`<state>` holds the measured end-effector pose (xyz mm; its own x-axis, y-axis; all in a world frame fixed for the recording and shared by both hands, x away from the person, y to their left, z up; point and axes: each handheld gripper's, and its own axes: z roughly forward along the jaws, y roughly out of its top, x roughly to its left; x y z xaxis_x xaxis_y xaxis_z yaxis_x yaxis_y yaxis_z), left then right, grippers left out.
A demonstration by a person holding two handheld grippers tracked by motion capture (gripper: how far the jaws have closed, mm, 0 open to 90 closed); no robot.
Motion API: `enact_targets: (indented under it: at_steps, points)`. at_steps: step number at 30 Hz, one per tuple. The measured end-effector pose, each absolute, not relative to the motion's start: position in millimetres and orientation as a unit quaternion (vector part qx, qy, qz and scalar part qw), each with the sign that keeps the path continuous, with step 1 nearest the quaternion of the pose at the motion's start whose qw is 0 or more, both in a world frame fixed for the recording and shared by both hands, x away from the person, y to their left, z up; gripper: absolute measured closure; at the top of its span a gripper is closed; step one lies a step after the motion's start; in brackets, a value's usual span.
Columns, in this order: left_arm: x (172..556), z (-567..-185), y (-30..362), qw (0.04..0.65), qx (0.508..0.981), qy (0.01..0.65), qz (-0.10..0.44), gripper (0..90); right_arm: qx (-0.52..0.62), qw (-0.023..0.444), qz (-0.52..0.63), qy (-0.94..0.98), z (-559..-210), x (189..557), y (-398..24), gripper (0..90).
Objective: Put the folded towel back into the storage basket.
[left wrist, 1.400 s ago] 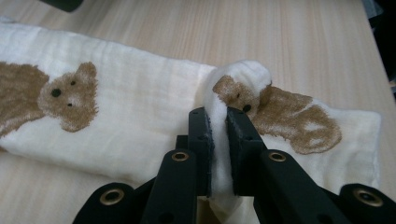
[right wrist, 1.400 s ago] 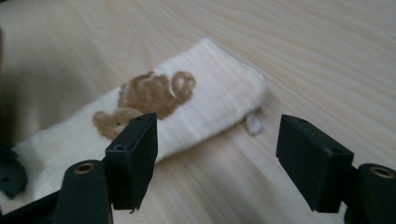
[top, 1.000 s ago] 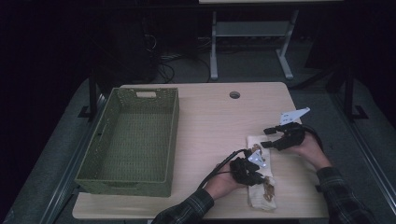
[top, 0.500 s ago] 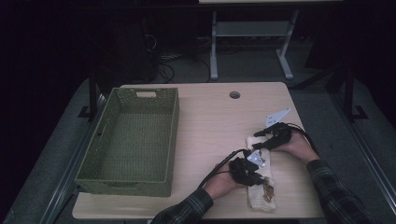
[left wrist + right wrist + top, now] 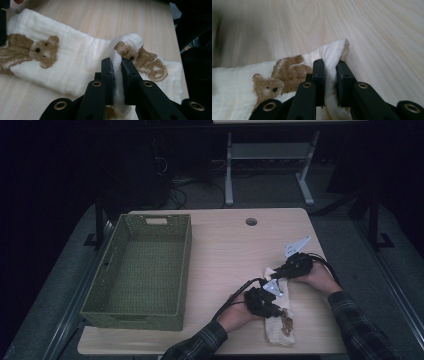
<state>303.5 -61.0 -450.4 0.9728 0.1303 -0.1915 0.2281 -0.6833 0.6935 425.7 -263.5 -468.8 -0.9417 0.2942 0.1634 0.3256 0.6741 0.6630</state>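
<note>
Cream bear-print muslin cloth [image 5: 82,57] pinched at both ends.
Left claw [image 5: 117,68] and right claw [image 5: 330,67], just closed, grasp folds; next lift together toward the 9 o'clock woven green basket [image 5: 142,270].

A green woven basket [image 5: 142,270] stands at the left on the light wooden table [image 5: 225,245]

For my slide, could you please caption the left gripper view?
Left gripper pinching a raised fold of the bear-print cloth on the wooden table.
</note>
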Motion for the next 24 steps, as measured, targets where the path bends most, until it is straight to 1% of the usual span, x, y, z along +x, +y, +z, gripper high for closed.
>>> enact_targets:
  at_steps: [7,16,24]
  points:
    - [306.1,-433.8,-49.9,0.408,0.904,0.108,-0.069,81.7,-0.17,0.024,-0.373,-0.912,-455.3,425.0,-261.7,79.6]
    - [307.1,-401.3,-18.0,0.435,0.891,0.125,-0.041,81.8,-0.146,0.007,-0.385,-0.911,-419.3,431.4,-247.4,79.6]
    - [307.9,-373.6,6.9,0.441,0.887,0.135,-0.023,81.8,-0.123,-0.002,-0.395,-0.91,-393.0,438.8,-221.6,79.6]
